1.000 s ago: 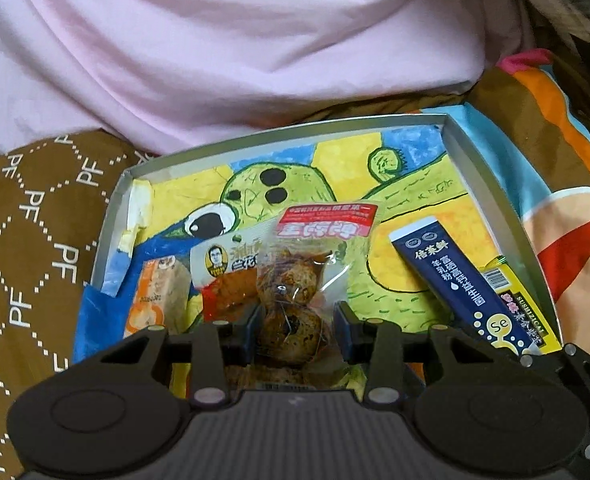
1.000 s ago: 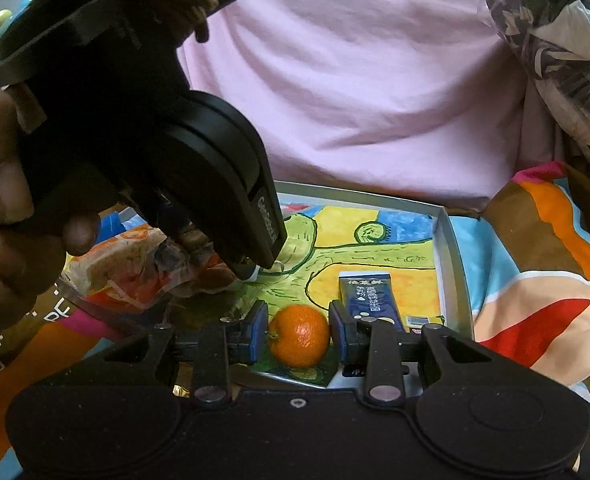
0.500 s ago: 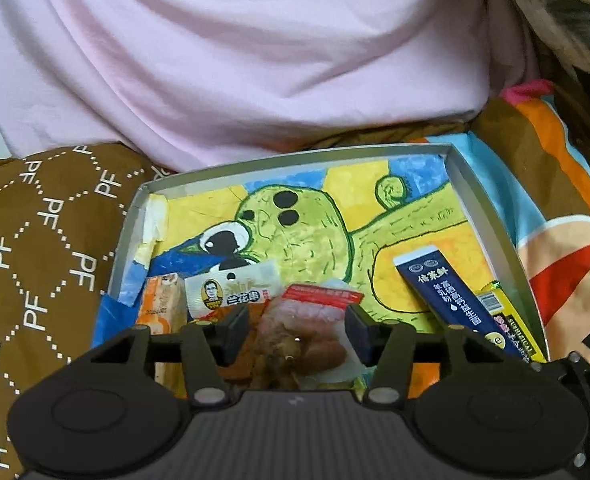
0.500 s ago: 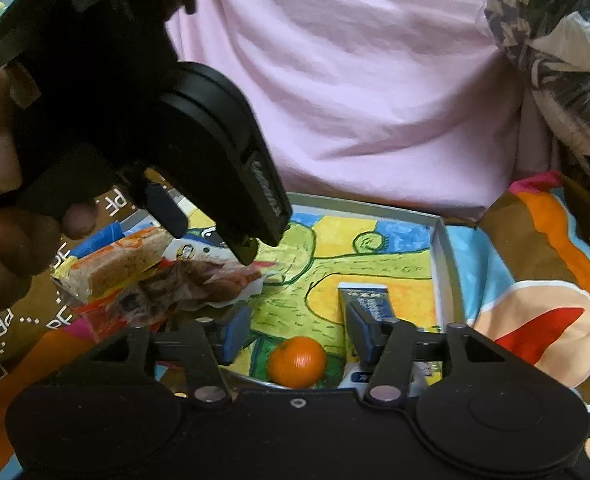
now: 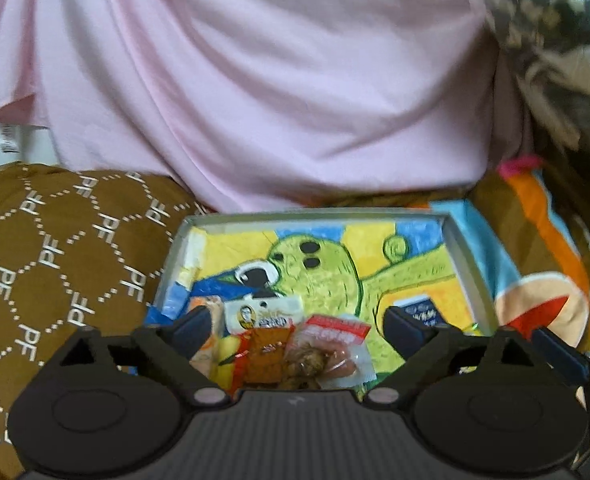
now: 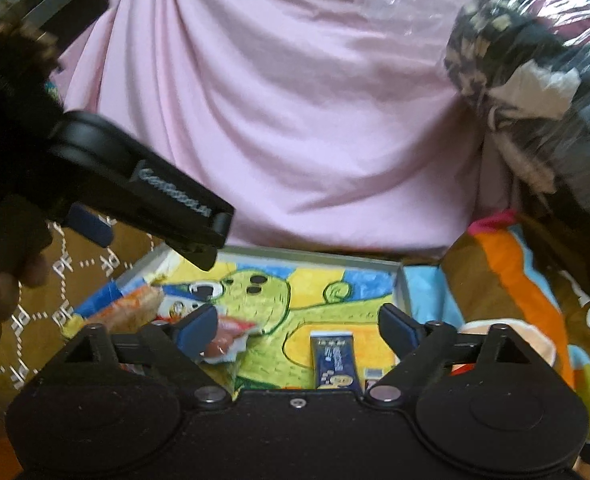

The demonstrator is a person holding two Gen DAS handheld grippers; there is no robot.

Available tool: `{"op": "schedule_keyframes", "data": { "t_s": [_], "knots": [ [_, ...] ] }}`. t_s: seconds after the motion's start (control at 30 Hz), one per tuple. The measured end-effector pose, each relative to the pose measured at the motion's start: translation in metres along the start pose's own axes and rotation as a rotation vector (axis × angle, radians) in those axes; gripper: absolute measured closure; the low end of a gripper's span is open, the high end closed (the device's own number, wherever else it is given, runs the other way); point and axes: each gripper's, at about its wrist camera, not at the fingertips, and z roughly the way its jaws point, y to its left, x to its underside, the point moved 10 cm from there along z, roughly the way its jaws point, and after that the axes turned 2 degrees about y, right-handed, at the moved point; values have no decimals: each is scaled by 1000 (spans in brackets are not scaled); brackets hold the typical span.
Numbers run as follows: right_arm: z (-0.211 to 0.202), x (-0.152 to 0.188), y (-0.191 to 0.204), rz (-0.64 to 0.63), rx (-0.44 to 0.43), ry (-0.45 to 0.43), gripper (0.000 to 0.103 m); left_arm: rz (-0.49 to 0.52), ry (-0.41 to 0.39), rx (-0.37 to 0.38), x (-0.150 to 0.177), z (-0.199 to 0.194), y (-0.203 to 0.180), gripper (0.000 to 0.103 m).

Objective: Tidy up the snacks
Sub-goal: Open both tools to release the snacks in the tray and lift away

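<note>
A shallow grey tray [image 5: 465, 256] with a green cartoon lining [image 5: 327, 276] lies on the bedding. In it lie a clear packet of brown snacks with a red label [image 5: 327, 350], a white and orange packet [image 5: 265, 318], an orange bar [image 6: 135, 308] and a dark blue stick pack [image 6: 333, 358]. My left gripper [image 5: 297, 324] is open and empty, raised above the snack packets. My right gripper [image 6: 297, 322] is open and empty above the tray [image 6: 401, 284]. The left gripper also shows at the left of the right wrist view [image 6: 163, 204]. The orange fruit is hidden.
A pink cloth [image 5: 275, 80] rises behind the tray. A brown patterned cushion [image 5: 55, 256] lies left, a colourful blanket [image 5: 535, 280] right. A dark plastic-wrapped bundle [image 6: 535, 80] sits at the upper right.
My left gripper let go of the brown snack packet, opened wide and pulled back. My right gripper let go of the orange fruit, opened and lifted away; the fruit is out of sight now.
</note>
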Motion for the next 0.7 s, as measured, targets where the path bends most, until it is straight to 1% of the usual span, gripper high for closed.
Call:
{"op": "schedule_keyframes", "data": {
  "t_s": [0.13,0.23,0.3,0.5,0.6,0.7],
  "knots": [
    [-24,-17,3,20,0,-13,4,-30,-56,-1,-6,-27,11,1],
    [-43,-25,7,15,2,-21,1,-25,-93,-9,-5,-49,17,0],
    [-55,-29,9,15,5,-24,1,-25,-106,-9,-3,-61,21,0],
    [-89,-35,14,35,16,-27,1,-43,-122,-14,14,-91,37,0],
    [-108,-33,14,58,22,-29,1,-37,-126,-35,25,-103,47,0],
    [-125,-26,14,92,37,-24,1,-42,-119,-39,37,-115,57,0]
  ]
}}
